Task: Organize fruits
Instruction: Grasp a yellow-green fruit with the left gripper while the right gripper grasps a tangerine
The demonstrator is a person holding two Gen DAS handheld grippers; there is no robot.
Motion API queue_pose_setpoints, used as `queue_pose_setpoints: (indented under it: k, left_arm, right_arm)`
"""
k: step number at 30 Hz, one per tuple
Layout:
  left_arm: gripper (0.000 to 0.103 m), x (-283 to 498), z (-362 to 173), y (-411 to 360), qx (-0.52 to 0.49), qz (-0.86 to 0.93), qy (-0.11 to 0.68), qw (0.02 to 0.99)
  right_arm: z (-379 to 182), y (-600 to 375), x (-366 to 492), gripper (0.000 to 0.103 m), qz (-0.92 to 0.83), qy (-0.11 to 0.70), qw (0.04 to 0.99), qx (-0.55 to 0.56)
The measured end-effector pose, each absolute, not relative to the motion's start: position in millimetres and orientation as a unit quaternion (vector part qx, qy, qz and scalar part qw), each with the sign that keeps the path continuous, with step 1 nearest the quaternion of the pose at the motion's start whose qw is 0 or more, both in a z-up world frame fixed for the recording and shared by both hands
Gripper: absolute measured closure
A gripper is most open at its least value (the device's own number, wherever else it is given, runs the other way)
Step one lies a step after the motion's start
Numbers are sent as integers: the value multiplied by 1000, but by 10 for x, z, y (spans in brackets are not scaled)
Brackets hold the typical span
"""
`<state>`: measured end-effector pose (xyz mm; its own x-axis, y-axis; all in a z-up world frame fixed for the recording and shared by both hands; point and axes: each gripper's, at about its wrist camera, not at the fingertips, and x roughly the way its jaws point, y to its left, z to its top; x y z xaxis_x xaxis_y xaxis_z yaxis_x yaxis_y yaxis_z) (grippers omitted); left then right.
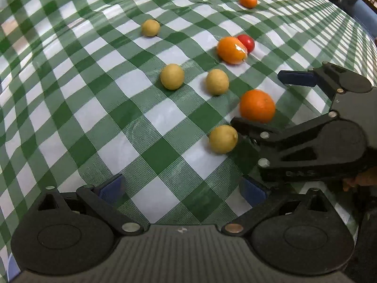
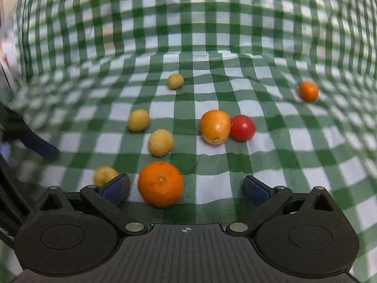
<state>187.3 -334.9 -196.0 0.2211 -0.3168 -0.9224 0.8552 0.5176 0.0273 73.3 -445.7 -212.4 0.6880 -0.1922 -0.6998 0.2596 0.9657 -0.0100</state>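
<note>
Fruits lie loose on the green checked cloth (image 2: 212,160), nothing sorted into groups yet, so this reads as the start of a first pick.

The right gripper (image 2: 186,191) has its jaws wide, and the big orange (image 2: 160,184) sits between them, closer to the left blue pad. The pads are not pressing on it, so it is straddled, not gripped. From the left wrist view the same orange (image 1: 257,105) sits between that gripper's two fingers, lined up for a close.

The left gripper (image 1: 182,189) also has wide jaws, nothing between them but bare cloth. It hangs just short of the nearest yellow fruit (image 1: 223,139), probably waiting or lining up for that one.

The other yellow fruits (image 2: 161,142) (image 2: 139,120) (image 2: 175,81) are scattered mid-cloth. A paler orange fruit (image 2: 215,126) touches the red fruit (image 2: 242,127), and a small orange (image 2: 308,91) sits well apart at the far right.

Likely plan: group by colour. Round fruit on wrinkled cloth may roll if a pad nudges it off centre.
</note>
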Motion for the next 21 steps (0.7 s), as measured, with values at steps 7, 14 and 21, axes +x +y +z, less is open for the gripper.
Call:
queue_pose_setpoints:
  k: [7, 14, 21]
  left_arm:
    - [1, 1835, -1910, -3537, 259, -409, 462, 743]
    - [71, 1753, -1852, -3694, 236, -427, 443, 752]
    - [74, 1655, -1626, -3613, 205, -423, 424, 774]
  right_arm:
    - [-2080, -4748, 581, 7, -226, 367, 901, 44]
    - [-2089, -4949, 550, 27, -231, 356, 901, 84]
    - [-1958, -4905, 434, 65, -239, 331, 907, 106]
